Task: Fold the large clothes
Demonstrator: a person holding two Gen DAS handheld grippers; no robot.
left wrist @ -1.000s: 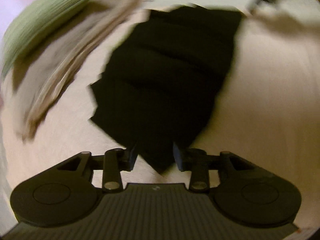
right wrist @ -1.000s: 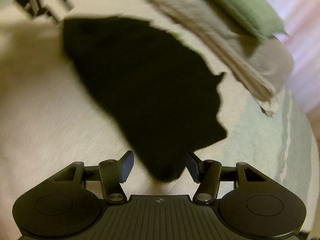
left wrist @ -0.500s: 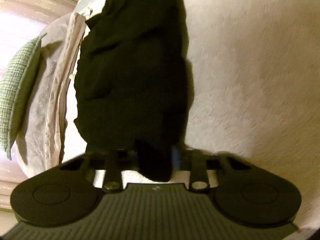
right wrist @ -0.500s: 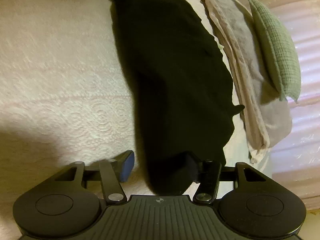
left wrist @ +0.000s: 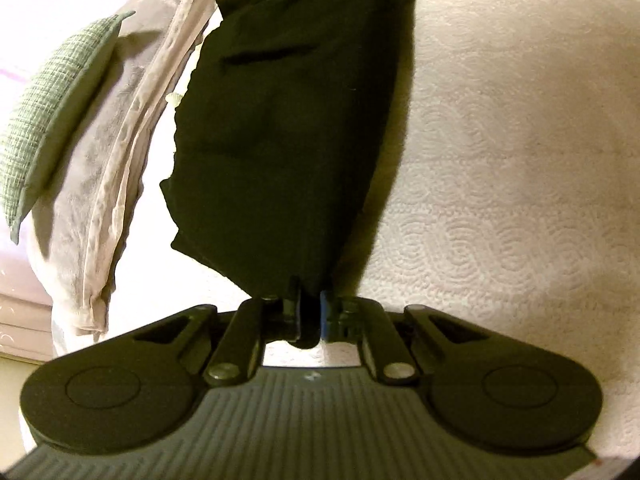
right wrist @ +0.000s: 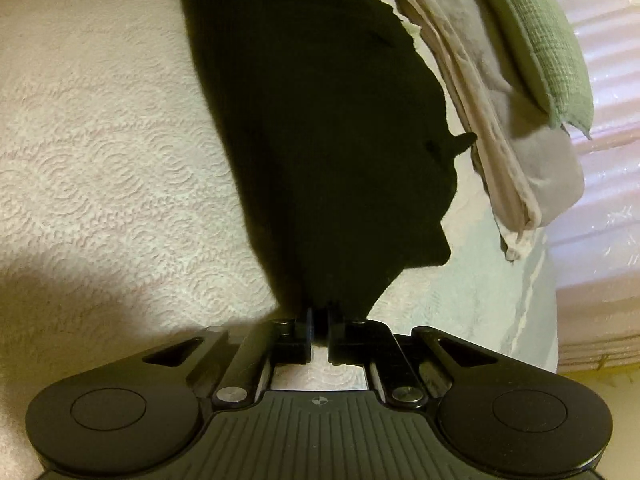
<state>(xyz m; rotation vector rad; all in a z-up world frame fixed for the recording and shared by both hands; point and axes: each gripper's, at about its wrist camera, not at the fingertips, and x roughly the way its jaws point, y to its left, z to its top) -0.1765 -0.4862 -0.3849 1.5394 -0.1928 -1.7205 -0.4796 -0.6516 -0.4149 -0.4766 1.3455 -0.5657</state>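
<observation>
left gripper (left wrist: pixel 309 312) and right gripper (right wrist: pixel 319 322) are each pinching a corner of the soft black garment (left wrist: pixel 288 120), which is hanging over the embossed white bedspread (left wrist: pixel 500 200). both were gaping half a second ago and are now clamping tight, blur gone.

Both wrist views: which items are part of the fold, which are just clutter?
In the job:
black garment
left gripper, shut on it
right gripper, shut on it
white textured bedspread, the work surface

Lying about:
beige folded cloth
green cushion
</observation>
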